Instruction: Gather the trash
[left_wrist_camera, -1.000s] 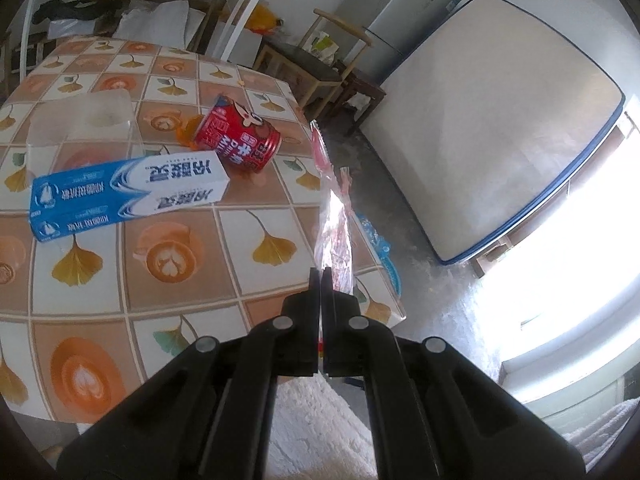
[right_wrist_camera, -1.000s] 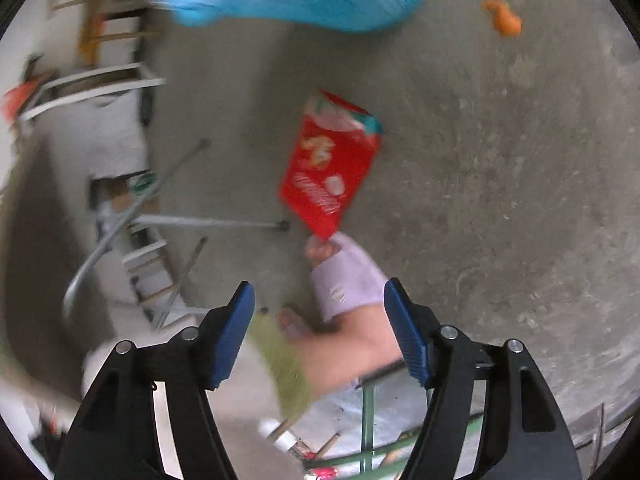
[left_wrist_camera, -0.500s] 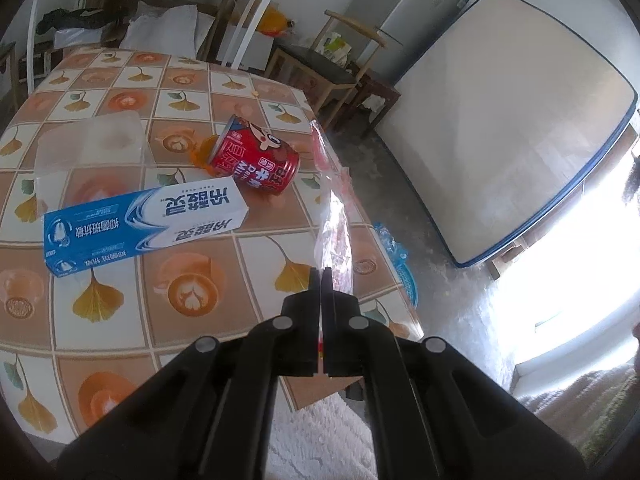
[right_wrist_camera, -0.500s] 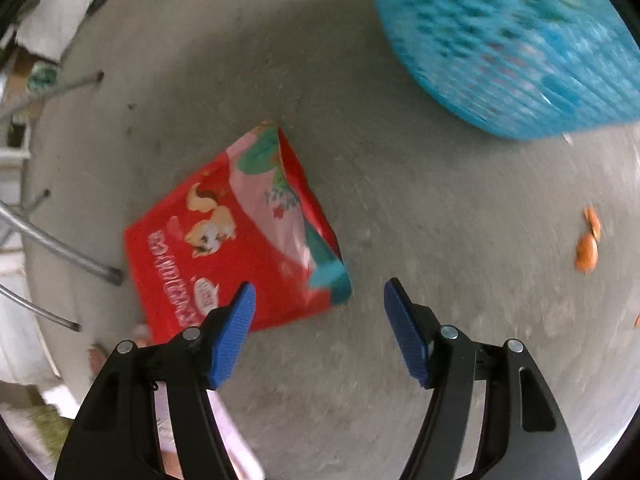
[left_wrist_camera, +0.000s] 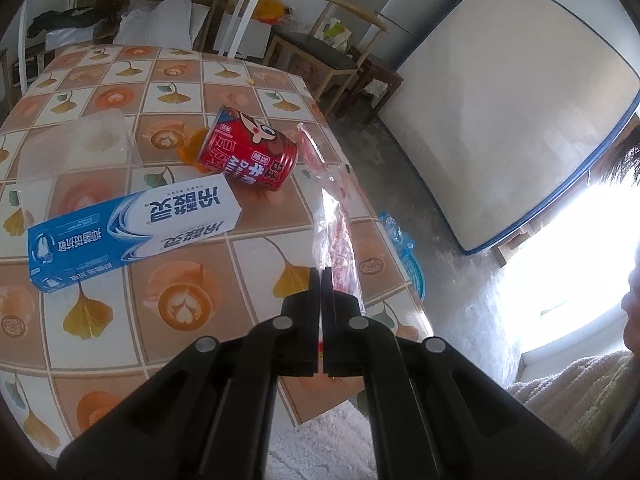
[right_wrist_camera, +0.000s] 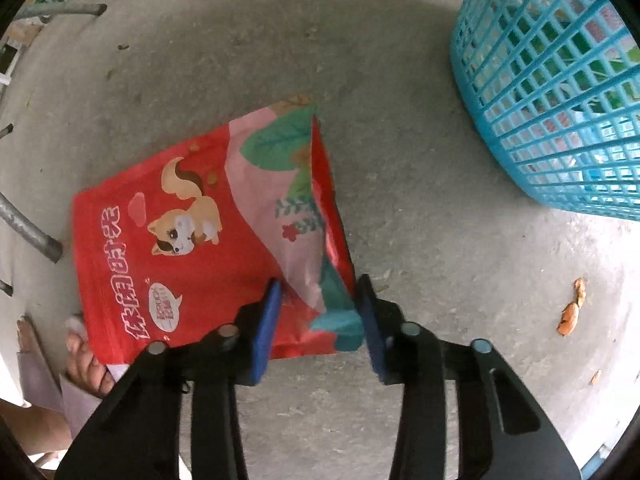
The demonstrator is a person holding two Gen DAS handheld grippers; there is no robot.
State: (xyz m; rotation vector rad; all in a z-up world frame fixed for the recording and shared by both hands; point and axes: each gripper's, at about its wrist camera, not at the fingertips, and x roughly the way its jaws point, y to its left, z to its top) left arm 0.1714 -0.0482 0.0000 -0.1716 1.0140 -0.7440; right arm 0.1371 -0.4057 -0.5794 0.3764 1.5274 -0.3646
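This red pet-food pouch (right_wrist_camera: pixel 208 240) looks light, limp and crinkly, so I'd pinch its raised torn corner. It lies flat on the concrete floor (right_wrist_camera: pixel 400 160), left of the blue basket (right_wrist_camera: pixel 560 92). My right gripper (right_wrist_camera: pixel 318 312) has just been closing, its pads straddling that corner, not yet pressing. My left gripper (left_wrist_camera: pixel 321 280) is clamped on a clear wrapper (left_wrist_camera: pixel 336 216) above the table (left_wrist_camera: pixel 120 320).

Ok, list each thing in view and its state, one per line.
left gripper: shut on clear wrapper
right gripper: closing around red pouch corner, pouch flat on floor
red can: on its side
toothpaste box: lying flat
blue basket: upright, trash inside
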